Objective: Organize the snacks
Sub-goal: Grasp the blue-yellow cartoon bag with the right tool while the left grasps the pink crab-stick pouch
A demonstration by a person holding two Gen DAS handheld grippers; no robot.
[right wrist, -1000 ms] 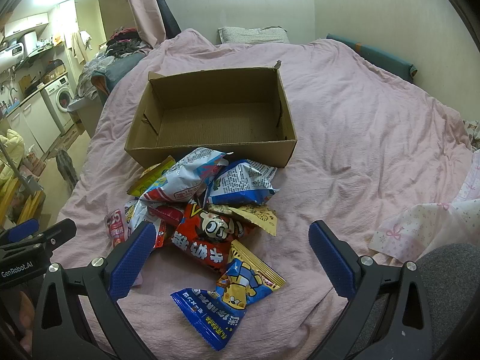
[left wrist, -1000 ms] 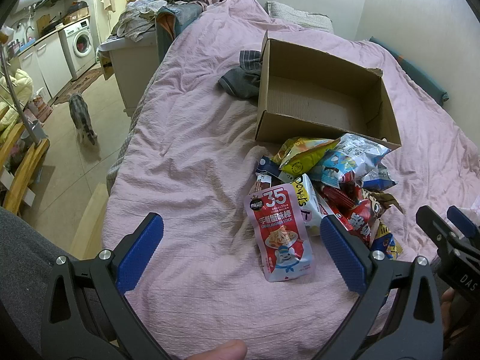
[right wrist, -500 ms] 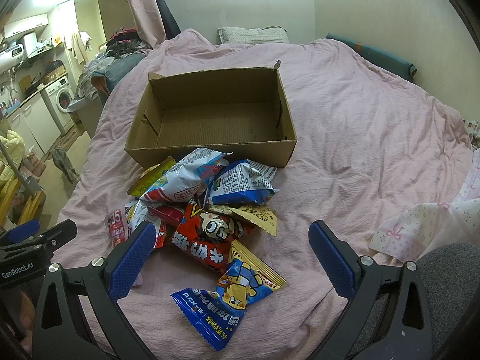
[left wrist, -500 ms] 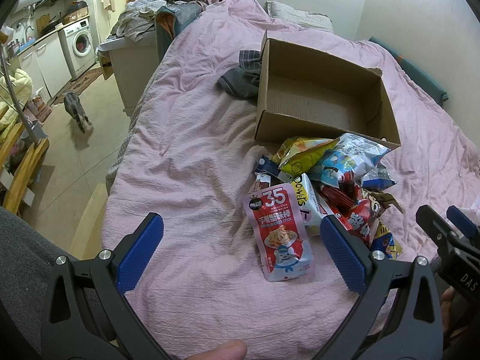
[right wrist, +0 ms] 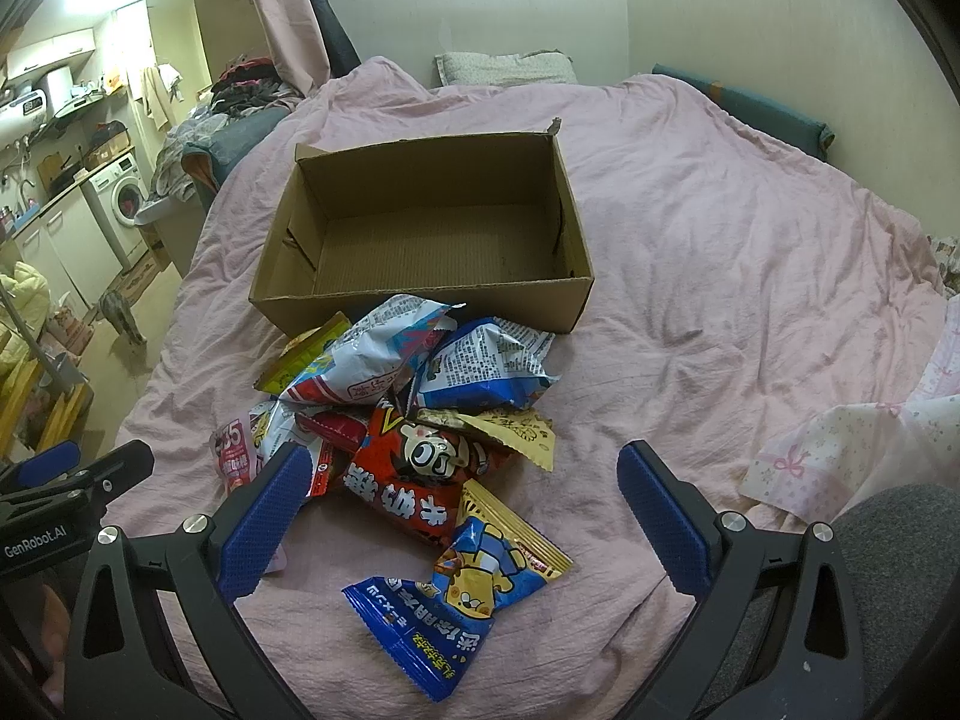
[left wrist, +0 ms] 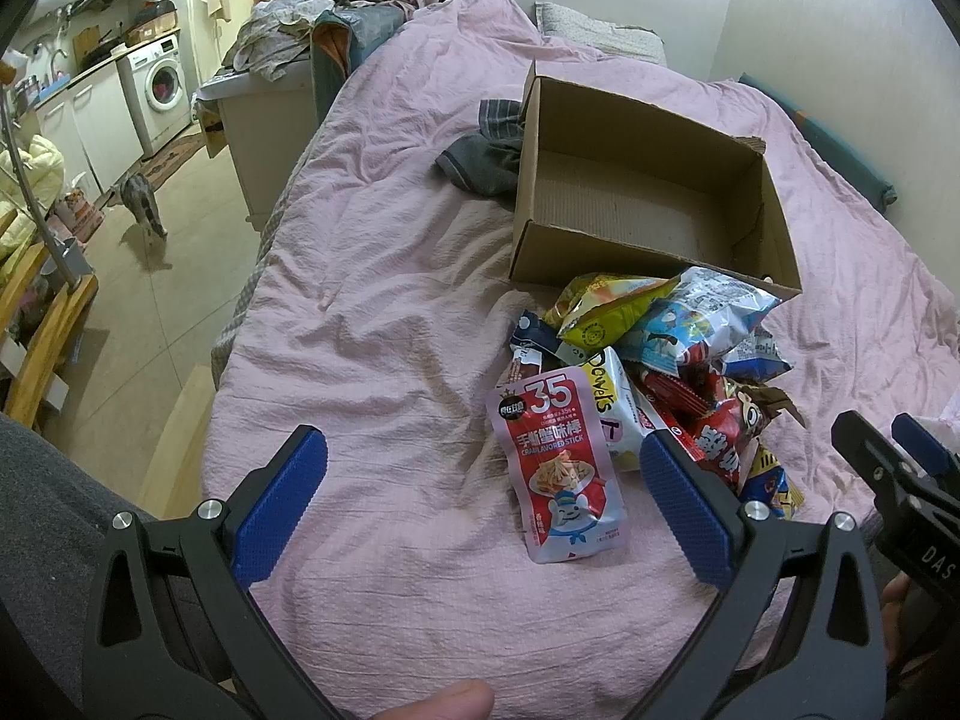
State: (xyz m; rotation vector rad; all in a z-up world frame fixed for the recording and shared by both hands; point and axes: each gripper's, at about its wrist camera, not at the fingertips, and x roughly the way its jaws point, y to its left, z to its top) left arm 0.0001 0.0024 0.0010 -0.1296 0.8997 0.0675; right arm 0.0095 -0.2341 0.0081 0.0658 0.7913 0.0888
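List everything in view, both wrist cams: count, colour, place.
cardboard box: 1, brown, empty, on the bed past the snacks
snack packets: about ten, mixed colours, heaped against the box's near wall
crab stick pouch: 1, pink and red, nearest edge of the heap on the left
blue packet: 1, blue and yellow, nearest edge on the right
bedcover: 1, pink, under everything
grey cloth: 1, left of the box
cat: 1, grey, on the floor
washing machine: 1, white, far left
left gripper: open, above the crab stick pouch
right gripper: open, above the heap
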